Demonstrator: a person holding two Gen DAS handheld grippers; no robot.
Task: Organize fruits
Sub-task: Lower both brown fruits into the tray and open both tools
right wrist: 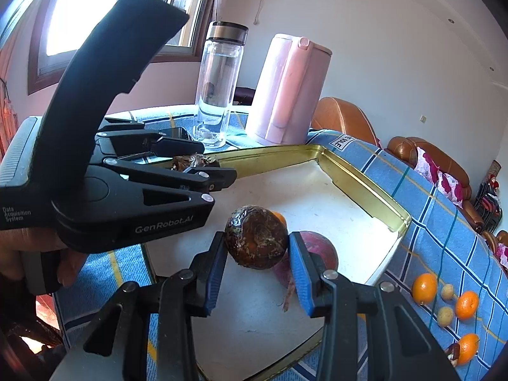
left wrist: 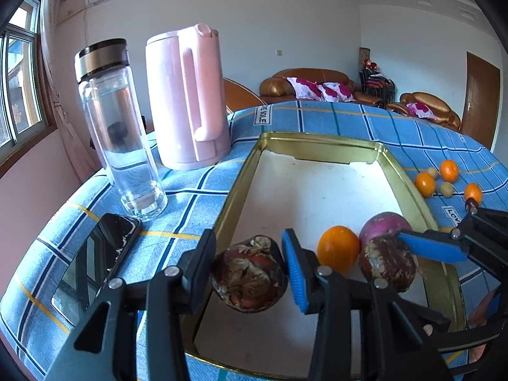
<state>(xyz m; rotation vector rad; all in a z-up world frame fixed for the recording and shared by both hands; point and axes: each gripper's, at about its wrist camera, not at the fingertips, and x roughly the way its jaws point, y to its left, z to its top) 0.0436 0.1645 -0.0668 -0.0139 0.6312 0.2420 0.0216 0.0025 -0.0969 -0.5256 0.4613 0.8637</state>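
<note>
A gold metal tray (left wrist: 409, 187) with a white floor lies on the blue checked cloth. My left gripper (left wrist: 249, 268) is shut on a brown shrivelled fruit (left wrist: 249, 274) over the tray's near left corner. My right gripper (right wrist: 257, 270) is shut on a second brown fruit (right wrist: 255, 241) over the tray; it also shows in the left wrist view (left wrist: 389, 263). An orange (left wrist: 338, 249) and a purple fruit (left wrist: 385, 225) lie in the tray beside it. Three small oranges (left wrist: 425, 184) and two pale small fruits (left wrist: 446, 189) lie on the cloth right of the tray.
A clear glass bottle (left wrist: 119, 133) and a pink kettle (left wrist: 187, 98) stand left of the tray's far end. A black phone (left wrist: 95, 263) lies on the cloth at the left. The table edge curves close behind them. Sofas stand beyond.
</note>
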